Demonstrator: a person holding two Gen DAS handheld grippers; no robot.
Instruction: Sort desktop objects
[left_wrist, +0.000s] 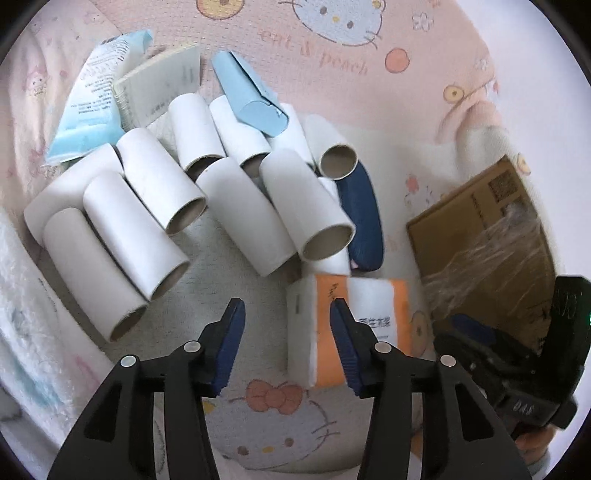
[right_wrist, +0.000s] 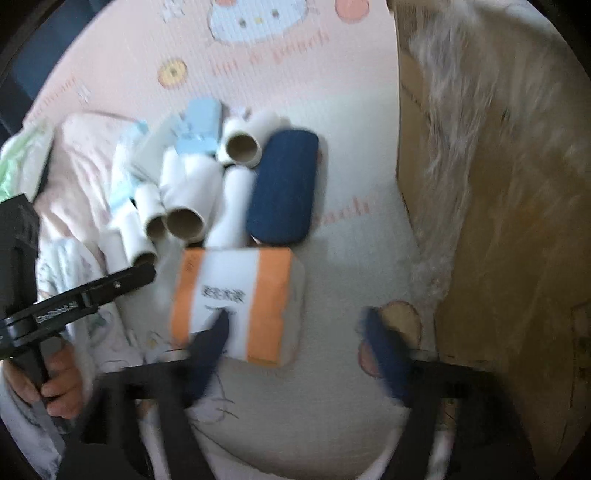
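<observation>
An orange-and-white tissue pack (left_wrist: 369, 295) lies on the pink cartoon mat (left_wrist: 369, 74). My left gripper (left_wrist: 287, 308) hovers open at its left end, with the right fingertip (left_wrist: 340, 314) in front of the pack and no pad pressing on it. In the blurred right wrist view my right gripper (right_wrist: 295, 317) is open wide over the same pack's (right_wrist: 236, 291) near right corner. Several white cardboard tubes (left_wrist: 229, 206) are heaped beyond, next to a navy case (left_wrist: 360, 218). The other gripper's black body shows at the edge of each view (left_wrist: 517, 354) (right_wrist: 92, 291).
A brown cardboard box (left_wrist: 480, 236) wrapped in clear tape stands on the right, close to my right gripper. Behind the tubes lie a light blue packet (left_wrist: 92, 99), a pale booklet (left_wrist: 162, 85) and a blue folded carton (left_wrist: 251, 99). White fleece cloth (left_wrist: 29, 314) borders the left.
</observation>
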